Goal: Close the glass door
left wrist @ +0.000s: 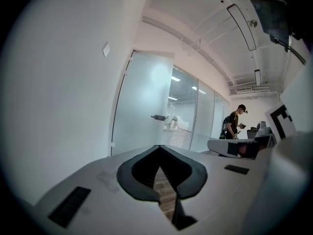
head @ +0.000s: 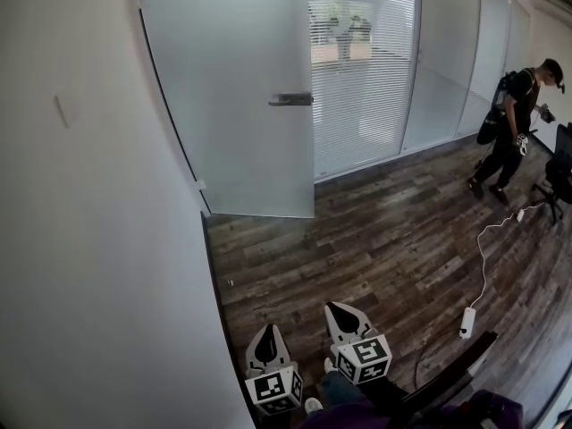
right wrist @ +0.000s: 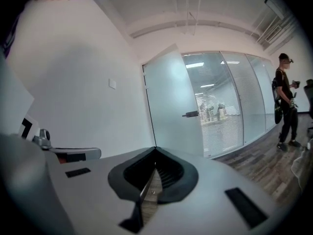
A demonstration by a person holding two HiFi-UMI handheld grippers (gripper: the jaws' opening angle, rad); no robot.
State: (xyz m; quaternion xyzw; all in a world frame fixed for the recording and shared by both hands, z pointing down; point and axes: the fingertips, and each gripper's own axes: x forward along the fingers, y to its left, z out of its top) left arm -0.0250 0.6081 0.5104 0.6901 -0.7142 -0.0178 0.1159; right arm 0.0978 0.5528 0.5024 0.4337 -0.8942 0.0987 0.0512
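Observation:
A frosted glass door (head: 232,88) stands ajar beside the white wall, its free edge carrying a metal handle (head: 290,99). The door is several steps ahead of me. My left gripper (head: 270,329) and right gripper (head: 336,308) hang low at the bottom of the head view, side by side, both pointing toward the door and far from it. In the left gripper view the door (left wrist: 142,102) and handle (left wrist: 158,117) lie straight ahead of the left gripper (left wrist: 159,147), which is shut and empty. The right gripper (right wrist: 155,149) is likewise shut with nothing in it, facing the door (right wrist: 171,102) and handle (right wrist: 190,114).
A white wall (head: 89,239) runs along my left. Glass partitions with blinds (head: 362,70) continue right of the door. A person (head: 514,123) stands at the far right near an office chair (head: 559,172). A white cable with a plug (head: 467,322) lies on the wood floor.

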